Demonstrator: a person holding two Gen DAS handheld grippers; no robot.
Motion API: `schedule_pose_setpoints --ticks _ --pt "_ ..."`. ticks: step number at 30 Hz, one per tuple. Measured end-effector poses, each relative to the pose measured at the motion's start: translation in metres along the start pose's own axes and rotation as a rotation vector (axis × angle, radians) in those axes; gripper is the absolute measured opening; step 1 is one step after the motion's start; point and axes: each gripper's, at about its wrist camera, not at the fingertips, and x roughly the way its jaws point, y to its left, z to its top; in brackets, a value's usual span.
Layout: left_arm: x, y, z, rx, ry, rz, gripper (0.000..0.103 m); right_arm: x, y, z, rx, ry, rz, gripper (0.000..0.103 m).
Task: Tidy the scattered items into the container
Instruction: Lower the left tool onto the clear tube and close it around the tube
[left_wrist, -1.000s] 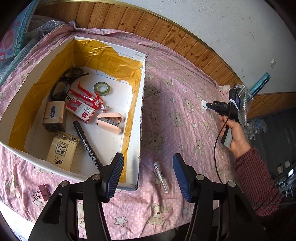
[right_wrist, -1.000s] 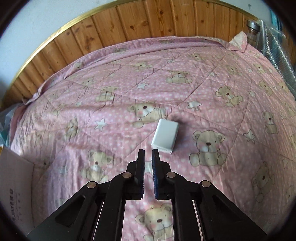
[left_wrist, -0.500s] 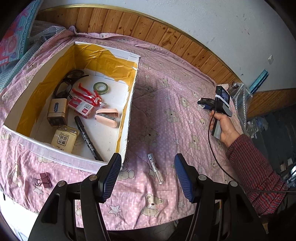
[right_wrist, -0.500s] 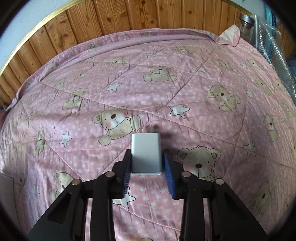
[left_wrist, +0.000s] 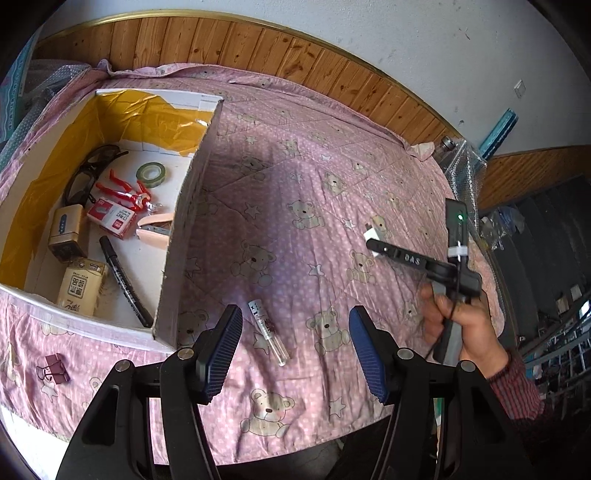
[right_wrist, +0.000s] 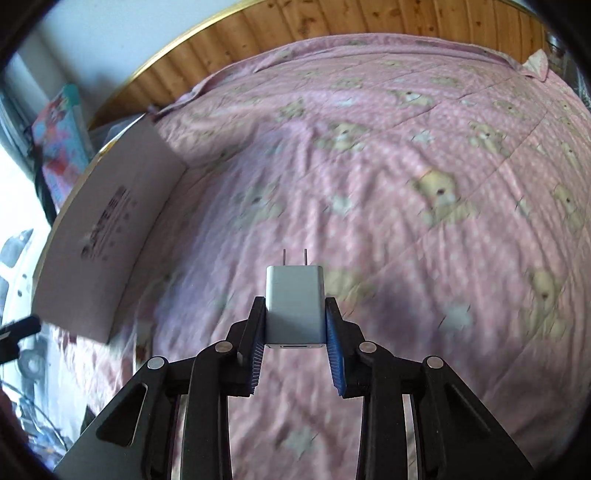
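White cardboard box (left_wrist: 184, 229) with yellow lining stands on the pink bear-print quilt (left_wrist: 295, 177). Right gripper (right_wrist: 295, 332) clamps a white two-prong charger (right_wrist: 295, 306); left gripper (left_wrist: 295, 350), jaws wide apart and empty, hovers above a clear glass vial (left_wrist: 269, 332).

Under your grippers lies a soft quilted cloth bedspread (left_wrist: 332, 206), matt pink with a printed bear pattern. The box (left_wrist: 184, 236) is plain matt cardboard, its inner walls lined with glossy, crinkled yellow film (left_wrist: 122, 118). Your right fingers (right_wrist: 334, 347) carry ribbed blue pads on matt black plastic arms, pressed against a smooth white plastic charger (right_wrist: 295, 306) with two thin metal prongs. The small vial (left_wrist: 271, 334) looks like clear glossy plastic or glass. Behind, varnished wood panelling (left_wrist: 295, 62) shines slightly.
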Motion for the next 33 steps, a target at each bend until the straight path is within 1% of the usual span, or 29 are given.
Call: schedule_pose_setpoints --ticks 1,3,4,5,6,7,8,10,11,12,14,17,18,19,21,22,23,25,27,29,31,32,33 --pt "0.009 0.0 -0.003 -0.003 0.015 -0.001 0.061 -0.002 0.013 -0.016 -0.024 0.009 0.008 0.031" --pt "0.026 0.001 -0.011 -0.015 0.052 0.027 0.061 -0.005 0.033 -0.042 -0.069 0.009 -0.011 0.031" --pt "0.033 0.0 -0.015 -0.01 0.062 0.014 0.061 -0.003 0.039 -0.052 -0.088 0.011 -0.026 0.031" --pt "0.041 -0.001 -0.018 -0.006 0.075 0.019 0.061 0.0 0.043 -0.059 -0.098 0.013 -0.041 0.031" --pt "0.048 -0.001 -0.021 -0.004 0.091 0.044 0.061 0.004 0.044 -0.066 -0.099 0.018 -0.055 0.032" --pt "0.055 -0.002 -0.024 0.001 0.1 0.049 0.061 0.007 0.043 -0.07 -0.09 0.023 -0.055 0.034" --pt "0.061 -0.002 -0.026 0.011 0.105 0.044 0.061 0.005 0.041 -0.073 -0.083 -0.004 -0.056 0.033" --pt "0.075 -0.003 -0.03 0.025 0.125 0.093 0.061 0.002 0.04 -0.075 -0.06 0.0 -0.044 0.036" --pt "0.082 -0.005 -0.032 0.04 0.131 0.103 0.061 0.001 0.039 -0.075 -0.051 0.001 -0.038 0.037" --pt "0.089 -0.006 -0.034 0.05 0.138 0.112 0.061 -0.001 0.039 -0.074 -0.049 0.002 -0.04 0.038" --pt "0.103 -0.006 -0.035 0.06 0.157 0.159 0.061 -0.005 0.037 -0.074 -0.048 -0.003 -0.043 0.038" --pt "0.12 -0.01 -0.038 0.083 0.161 0.185 0.06 -0.01 0.036 -0.076 -0.034 -0.008 -0.031 0.038" --pt "0.125 -0.012 -0.039 0.101 0.167 0.201 0.054 -0.01 0.037 -0.076 -0.03 -0.004 -0.027 0.034" --pt "0.128 -0.014 -0.04 0.122 0.166 0.224 0.051 -0.011 0.037 -0.077 -0.025 -0.001 -0.02 0.033" --pt "0.131 -0.018 -0.043 0.168 0.153 0.272 0.04 -0.014 0.039 -0.078 -0.015 0.006 0.012 0.033" --pt "0.131 -0.019 -0.044 0.19 0.144 0.288 0.038 -0.015 0.041 -0.079 -0.014 0.006 0.02 0.033" --pt "0.13 -0.018 -0.044 0.198 0.143 0.294 0.037 -0.017 0.043 -0.079 -0.02 0.006 0.028 0.033" --pt "0.128 -0.015 -0.043 0.185 0.144 0.279 0.037 -0.019 0.047 -0.077 -0.031 -0.001 0.035 0.033" --pt "0.127 -0.012 -0.042 0.171 0.144 0.273 0.037 -0.02 0.047 -0.074 -0.039 -0.02 0.022 0.033" --pt "0.127 -0.012 -0.041 0.158 0.141 0.271 0.037 -0.017 0.045 -0.071 -0.044 -0.02 0.008 0.034" --pt "0.127 -0.012 -0.041 0.137 0.136 0.265 0.04 -0.011 0.042 -0.07 -0.041 -0.009 -0.001 0.034" --pt "0.129 -0.013 -0.04 0.133 0.132 0.257 0.043 -0.009 0.04 -0.071 -0.037 0.0 0.007 0.034" --pt "0.13 -0.013 -0.039 0.13 0.129 0.251 0.044 -0.008 0.039 -0.071 -0.029 0.005 0.028 0.034"
